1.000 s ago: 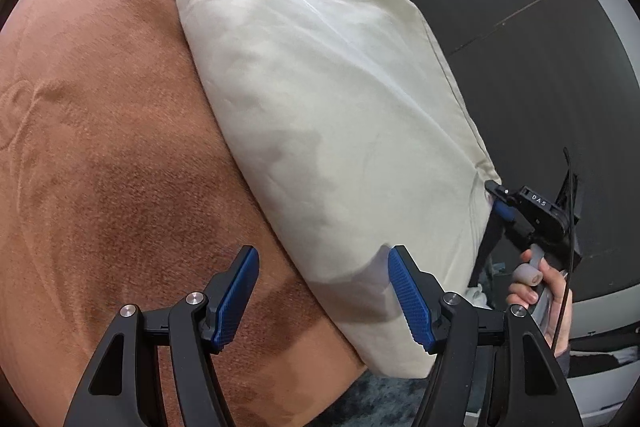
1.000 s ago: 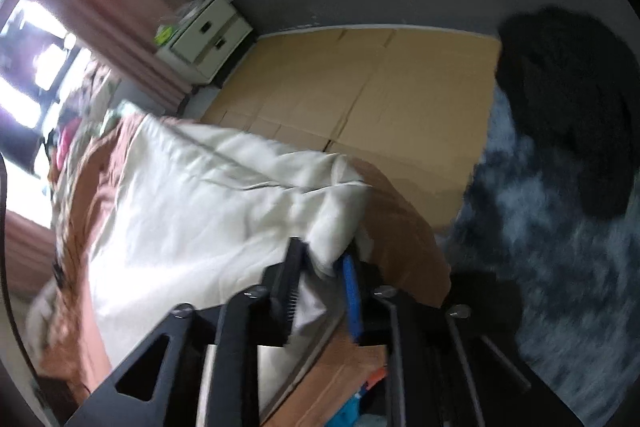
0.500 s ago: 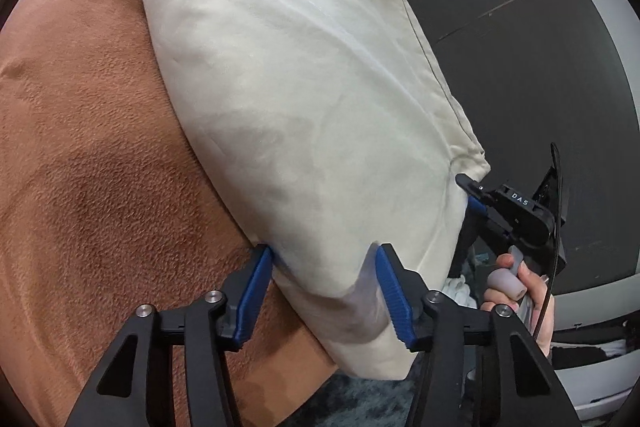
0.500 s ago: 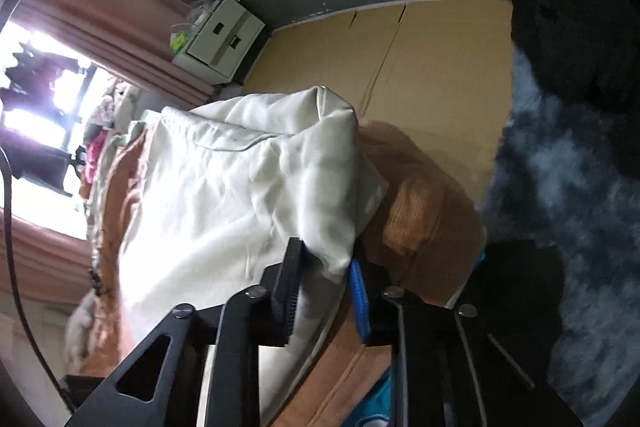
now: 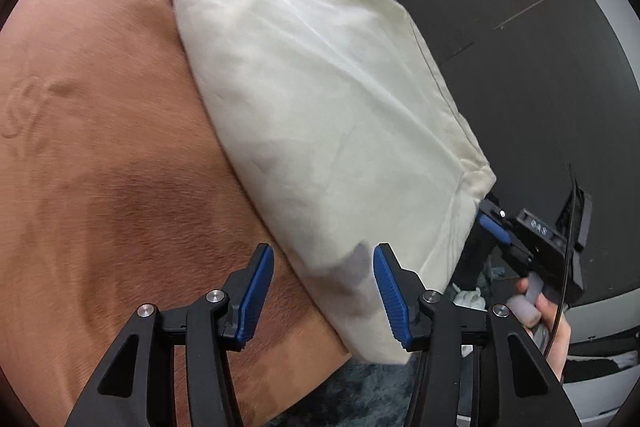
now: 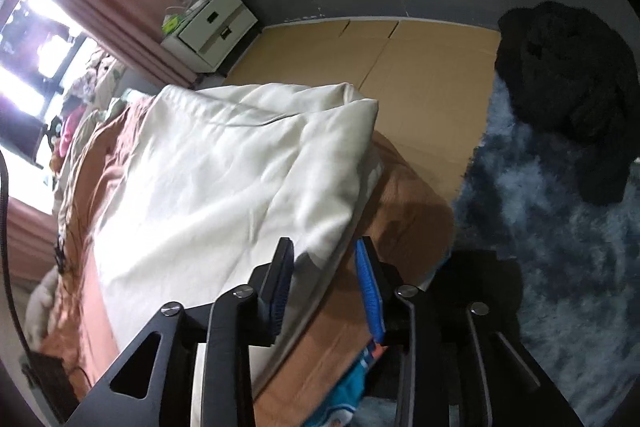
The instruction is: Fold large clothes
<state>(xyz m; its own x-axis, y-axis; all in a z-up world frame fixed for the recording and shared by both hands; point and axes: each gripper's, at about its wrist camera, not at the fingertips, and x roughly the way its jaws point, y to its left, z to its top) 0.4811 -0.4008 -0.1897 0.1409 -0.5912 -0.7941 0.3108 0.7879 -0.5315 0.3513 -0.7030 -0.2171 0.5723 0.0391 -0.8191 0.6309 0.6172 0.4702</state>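
Observation:
A large cream-white garment (image 5: 320, 107) lies folded on a rust-brown bedspread (image 5: 100, 147), reaching to the bed's near corner. My left gripper (image 5: 324, 291) is open, its blue pads on either side of the garment's near edge, not closed on it. In the right wrist view the garment (image 6: 224, 179) spreads across the bed. My right gripper (image 6: 326, 287) is open with the garment's near corner lying between its pads. The right gripper also shows in the left wrist view (image 5: 500, 227), at the garment's right corner.
A white drawer unit (image 6: 212, 27) stands by pink curtains beyond the bed. Tan cardboard sheets (image 6: 420, 67) cover the floor. A blue shaggy rug (image 6: 560, 267) and a black fuzzy heap (image 6: 568, 75) lie to the right. Clutter sits at the bed's far left.
My right gripper opened and released the garment corner it was pinching. My left gripper pulled back a little from the garment's edge. The garment dropped flatter on the bed.

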